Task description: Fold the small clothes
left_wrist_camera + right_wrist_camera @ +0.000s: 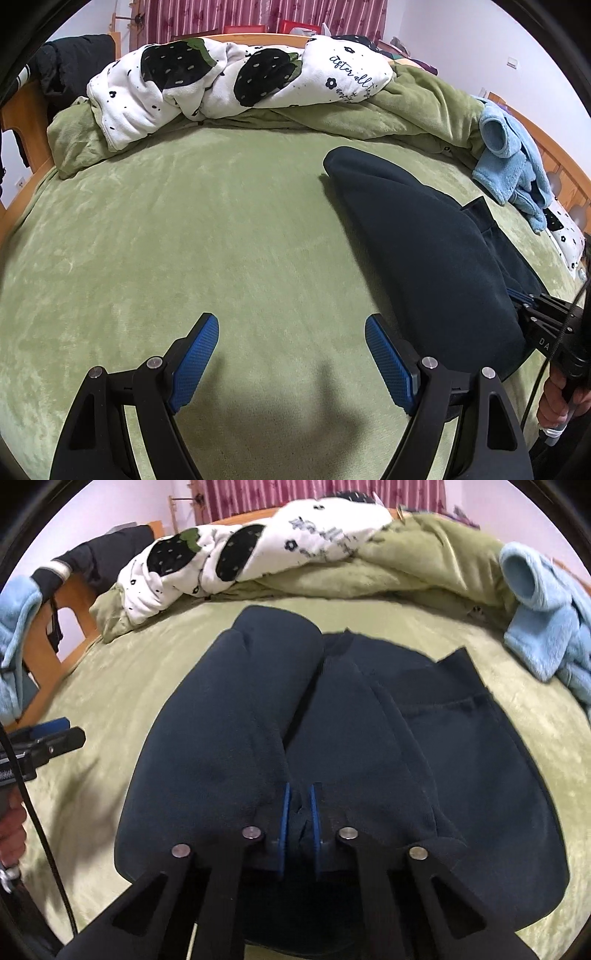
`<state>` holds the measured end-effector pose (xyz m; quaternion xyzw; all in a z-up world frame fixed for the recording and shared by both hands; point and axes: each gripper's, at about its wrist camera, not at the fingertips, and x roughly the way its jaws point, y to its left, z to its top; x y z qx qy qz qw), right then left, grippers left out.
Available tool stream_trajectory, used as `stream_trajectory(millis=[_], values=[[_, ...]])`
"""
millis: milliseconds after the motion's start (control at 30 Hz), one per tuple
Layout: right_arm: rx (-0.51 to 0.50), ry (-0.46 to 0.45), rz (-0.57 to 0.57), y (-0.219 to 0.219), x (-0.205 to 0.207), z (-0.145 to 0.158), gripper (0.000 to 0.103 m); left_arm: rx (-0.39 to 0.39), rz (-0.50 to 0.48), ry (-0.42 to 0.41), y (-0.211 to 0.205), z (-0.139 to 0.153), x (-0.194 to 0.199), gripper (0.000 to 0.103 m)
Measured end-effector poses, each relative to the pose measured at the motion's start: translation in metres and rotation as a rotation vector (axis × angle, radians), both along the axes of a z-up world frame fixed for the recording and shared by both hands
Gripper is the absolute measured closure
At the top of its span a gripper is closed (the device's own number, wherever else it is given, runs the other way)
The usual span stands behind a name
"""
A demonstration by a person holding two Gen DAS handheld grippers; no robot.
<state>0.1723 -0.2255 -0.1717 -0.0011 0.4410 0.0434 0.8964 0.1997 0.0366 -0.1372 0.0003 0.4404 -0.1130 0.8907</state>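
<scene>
My right gripper (299, 808) pinches dark garment (369, 738) fold on green bedspread (184, 240); my left gripper (291, 354) spread wide, holding nothing.

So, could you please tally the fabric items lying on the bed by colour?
Dark navy garment, pinched by the right gripper: 1
Light blue fleece garment: 1
White blanket with black strawberries: 1
Green bedding, bunched quilt and bed cover: 2
Total: 5
</scene>
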Motion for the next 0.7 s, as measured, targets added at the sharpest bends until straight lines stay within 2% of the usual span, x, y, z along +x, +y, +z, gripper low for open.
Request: stream_trajectory(millis=[233, 433, 600, 700], values=[[-0.008, -0.082, -0.074, -0.028, -0.030, 0.026, 0.098, 0.013, -0.010, -0.003, -0.004, 0.001, -0.004, 0.023], [-0.020, -0.093, -0.146, -0.055, -0.059, 0.040, 0.098, 0.001, -0.004, -0.021, -0.007, 0.008, -0.009, 0.023], [0.017, -0.038, -0.208, -0.080, -0.070, 0.027, 0.098, -0.010, -0.001, -0.035, -0.008, 0.013, -0.013, 0.023], [0.004, 0.008, -0.196, -0.077, -0.066, 0.013, 0.097, -0.010, 0.000, -0.036, -0.008, 0.013, -0.014, 0.023]])
